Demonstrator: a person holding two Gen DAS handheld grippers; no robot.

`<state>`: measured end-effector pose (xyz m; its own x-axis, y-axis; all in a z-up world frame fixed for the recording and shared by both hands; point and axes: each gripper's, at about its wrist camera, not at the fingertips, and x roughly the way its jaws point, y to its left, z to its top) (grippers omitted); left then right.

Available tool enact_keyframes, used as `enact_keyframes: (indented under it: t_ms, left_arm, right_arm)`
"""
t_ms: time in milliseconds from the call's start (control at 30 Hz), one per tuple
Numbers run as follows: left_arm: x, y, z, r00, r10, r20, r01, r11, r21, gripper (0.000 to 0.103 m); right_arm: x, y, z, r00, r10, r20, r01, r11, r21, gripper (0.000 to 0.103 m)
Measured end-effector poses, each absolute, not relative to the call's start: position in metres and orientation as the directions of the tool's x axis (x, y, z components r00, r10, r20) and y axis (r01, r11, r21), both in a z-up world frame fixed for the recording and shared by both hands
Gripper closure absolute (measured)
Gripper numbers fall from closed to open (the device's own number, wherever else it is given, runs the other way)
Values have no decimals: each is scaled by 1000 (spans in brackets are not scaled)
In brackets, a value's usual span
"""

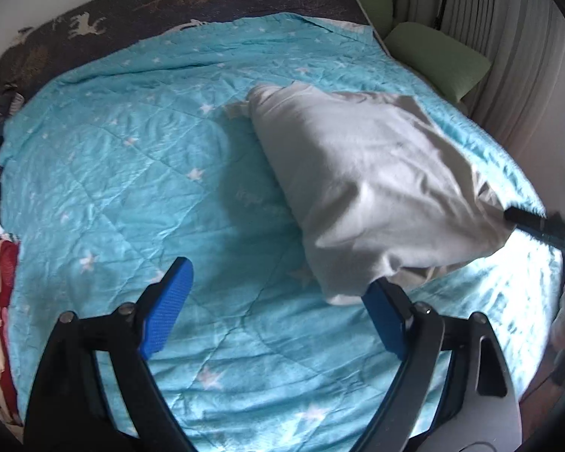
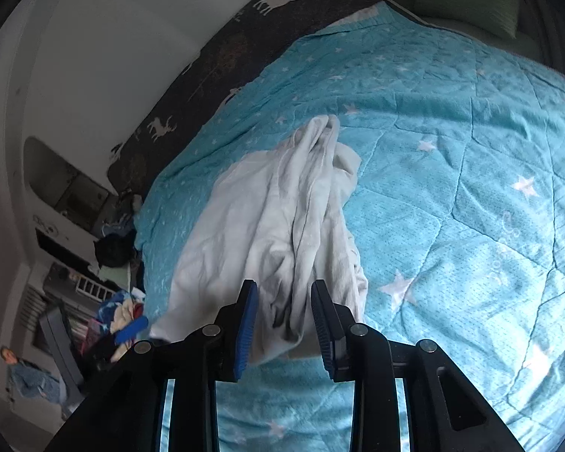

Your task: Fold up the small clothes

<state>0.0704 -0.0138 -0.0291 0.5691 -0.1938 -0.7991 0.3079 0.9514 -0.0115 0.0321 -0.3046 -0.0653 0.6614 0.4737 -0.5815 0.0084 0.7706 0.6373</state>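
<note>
- On the bed, over the turquoise star-print quilt point(image 1: 139, 173), one pale grey garment point(image 1: 361, 188) is the only piece being worked; it is held half lifted rather than lying flat.
- At the near end, the right hand-held gripper point(image 2: 284, 324) has bunched cloth running between its two blue pads; the jaws look part-closed on it, though I cannot tell how firmly they bite. Holding that end up seems meant to let the garment hang and drape straight toward the quilt.
- Beside the garment's lower corner, the left hand-held gripper point(image 1: 278, 301) is spread wide and holds nothing; its right pad sits just against the cloth's edge. My guess is it stands ready to take that second corner.
- Counted: one garment in hand, two grippers, two green pillows point(image 1: 439, 60) at the bed's far side.
- Off the bed's edge lies a mixed heap of other clothes point(image 2: 126, 320), too jumbled to count.
</note>
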Motion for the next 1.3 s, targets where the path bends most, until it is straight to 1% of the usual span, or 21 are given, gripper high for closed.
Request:
enact_keyframes:
  t_ms: [33,100,167,233,333,400,467,500,667,800,900,1033,1167,1267,1300]
  left_arm:
    - [74,-15,-27,557,-210,-804,312,949,-31,15]
    - [80,-18,-25,529,-239,-815,323,944,-67,15]
    - [88,-17,-25,496,-265,-827,320,941,-109,15]
    - [97,-12,-26,442,-310,-842,298,936,-188,16]
    - [102,-4,-26,391,-363,-846,260,925,-277,16]
    - [101,-1,-25,387,-371,-844,252,923,-290,16]
    - [99,-1,-25,393,-365,-844,260,925,-278,16]
    - [99,-1,-25,394,-364,-844,261,925,-276,16]
    - [101,5,-26,386,-390,-836,259,915,-308,16]
    - [99,9,-23,390,-400,-829,263,912,-316,16]
    - [100,10,-24,386,-404,-829,263,910,-321,16]
    - [94,14,-27,368,-415,-832,279,903,-327,16]
    - [82,15,-36,330,-414,-848,311,896,-316,16]
    - [77,13,-47,310,-408,-858,309,897,-315,16]
    - [75,13,-50,301,-414,-859,309,895,-323,16]
  right_arm:
    - [27,-300,-63,651,482,-586,-33,790,612,64]
    - [12,-286,-59,605,530,-593,-157,810,565,57]
    - [-2,-265,-59,527,608,-594,-291,785,546,55]
    - [-10,-242,-59,464,650,-602,-388,760,521,53]
    - [-7,-197,-58,424,636,-645,-505,757,414,53]
    - [6,-177,-55,420,642,-641,-559,740,374,53]
    - [23,-169,-53,415,667,-618,-576,719,389,52]
    - [37,-167,-53,420,671,-611,-569,719,399,50]
    - [87,-158,-71,375,672,-639,-518,723,456,49]
    - [99,-148,-77,364,687,-629,-514,711,479,37]
    - [99,-142,-76,365,705,-608,-525,695,491,30]
    - [93,-131,-75,283,758,-587,-567,626,535,30]
    - [60,-113,-64,336,708,-621,-638,656,402,28]
    - [45,-107,-69,323,710,-626,-646,649,402,28]
    - [42,-106,-72,268,745,-611,-657,605,450,28]
